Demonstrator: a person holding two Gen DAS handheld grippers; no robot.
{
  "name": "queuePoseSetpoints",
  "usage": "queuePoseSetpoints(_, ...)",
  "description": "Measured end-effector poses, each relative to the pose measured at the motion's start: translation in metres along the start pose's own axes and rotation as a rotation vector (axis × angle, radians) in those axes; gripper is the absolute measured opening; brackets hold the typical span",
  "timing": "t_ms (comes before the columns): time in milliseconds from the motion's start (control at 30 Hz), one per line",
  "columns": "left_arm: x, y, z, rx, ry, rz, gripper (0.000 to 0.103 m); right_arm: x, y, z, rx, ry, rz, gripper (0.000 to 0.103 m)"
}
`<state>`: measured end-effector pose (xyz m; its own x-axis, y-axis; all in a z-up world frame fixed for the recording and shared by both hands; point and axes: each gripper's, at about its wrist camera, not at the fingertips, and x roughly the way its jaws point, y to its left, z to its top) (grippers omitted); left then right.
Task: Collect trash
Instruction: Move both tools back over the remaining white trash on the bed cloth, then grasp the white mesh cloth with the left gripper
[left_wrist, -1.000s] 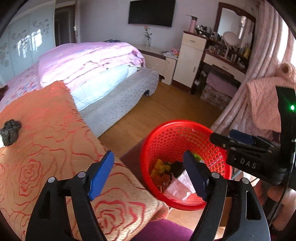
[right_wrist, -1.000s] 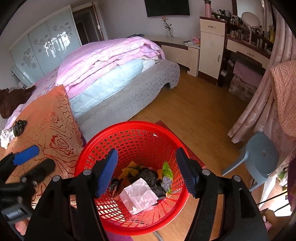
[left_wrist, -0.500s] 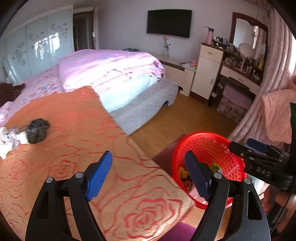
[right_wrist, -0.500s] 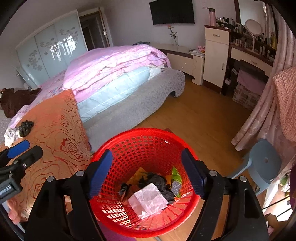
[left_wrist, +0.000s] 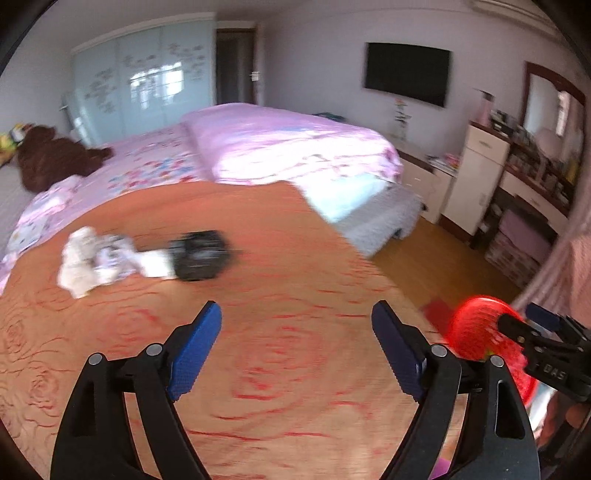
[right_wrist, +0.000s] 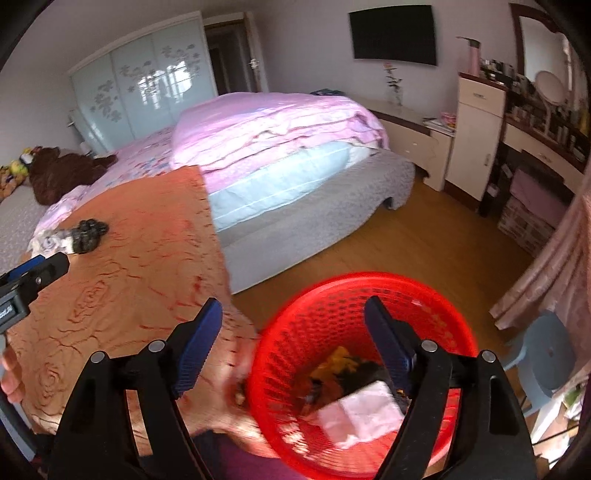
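On the orange rose-patterned blanket (left_wrist: 295, 266) lie a black crumpled lump (left_wrist: 199, 254) and a white crumpled wad (left_wrist: 92, 262), touching each other. My left gripper (left_wrist: 295, 308) hovers over the blanket short of them, its jaws opening with nothing between them. The red mesh basket (right_wrist: 369, 291) stands on the floor by the blanket's corner, with white paper (right_wrist: 362, 410), a yellow wrapper (right_wrist: 340, 360) and dark scraps inside. My right gripper (right_wrist: 293, 302) hangs over the basket's near-left rim, its jaws opening and empty.
A bed with a folded pink quilt (right_wrist: 277, 122) lies beyond the blanket. A brown plush toy (left_wrist: 51, 158) sits at the far left. A grey stool (right_wrist: 546, 354), a pink curtain and a dresser (right_wrist: 476, 133) line the right side, with wooden floor (right_wrist: 424, 236) between.
The left gripper swung left from the basket to over the blanket, bringing the black and white trash into view ahead. The right gripper drifted left over the basket, and its jaws widened.
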<state>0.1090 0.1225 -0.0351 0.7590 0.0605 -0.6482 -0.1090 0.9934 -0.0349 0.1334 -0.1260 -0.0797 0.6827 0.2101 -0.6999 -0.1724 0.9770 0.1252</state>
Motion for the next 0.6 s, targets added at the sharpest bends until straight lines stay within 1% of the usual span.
queuePoseSetpoints(167,-0.001,0.067,0.011,-0.095,-0.006,0.107,0.081,0.009,0.042,0.011,-0.051,0.006,0.063,0.077)
queuePoseSetpoints(233,-0.003,0.100,0.018,-0.142,-0.013,0.158,0.081,0.011,0.058,0.016,-0.074,0.004,0.088,0.077)
queuePoseSetpoints(300,-0.005,0.131,0.024,-0.189,-0.021,0.208,0.081,0.012,0.070,0.019,-0.088,0.002,0.105,0.077)
queuePoseSetpoints(367,-0.003,0.156,0.028,-0.224,-0.015,0.243,0.081,0.015,0.082,0.022,-0.101,0.005,0.119,0.077)
queuePoseSetpoints(500,0.005,0.193,0.035,-0.284,0.003,0.282,0.080,0.019,0.100,0.028,-0.116,0.010,0.141,0.077)
queuePoseSetpoints(600,0.017,0.209,0.040,-0.298,0.022,0.298,0.081,0.024,0.115,0.033,-0.132,0.009,0.154,0.077)
